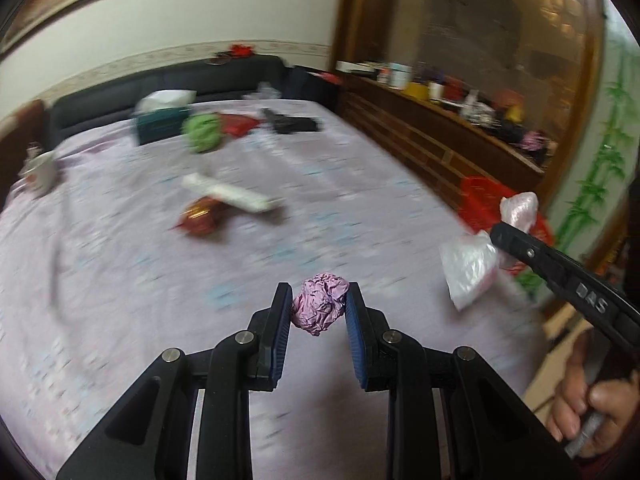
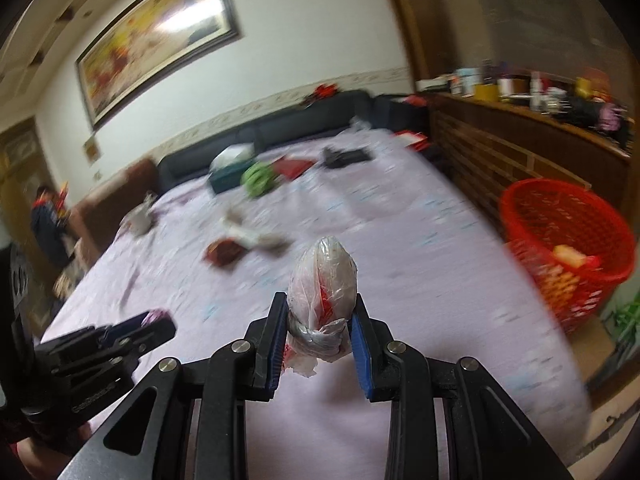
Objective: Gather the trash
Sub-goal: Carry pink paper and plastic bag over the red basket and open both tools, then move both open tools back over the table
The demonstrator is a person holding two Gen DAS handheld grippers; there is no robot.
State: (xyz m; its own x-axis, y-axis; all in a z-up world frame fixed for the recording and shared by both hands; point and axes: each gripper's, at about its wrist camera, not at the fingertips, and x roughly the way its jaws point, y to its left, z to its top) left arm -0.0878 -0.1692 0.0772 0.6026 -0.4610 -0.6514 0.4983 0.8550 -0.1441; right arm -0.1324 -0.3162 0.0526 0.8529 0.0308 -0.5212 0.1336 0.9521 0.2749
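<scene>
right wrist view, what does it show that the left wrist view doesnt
Only the right wrist view: the open top of the red basket with trash inside, and the framed painting in full.

Only the left wrist view: the pink paper ball face-on between the left gripper pads, and the hand holding the right gripper.

Both: the knotted plastic bag in the right gripper, the green ball, the tissue box and the bedsheet.
</scene>
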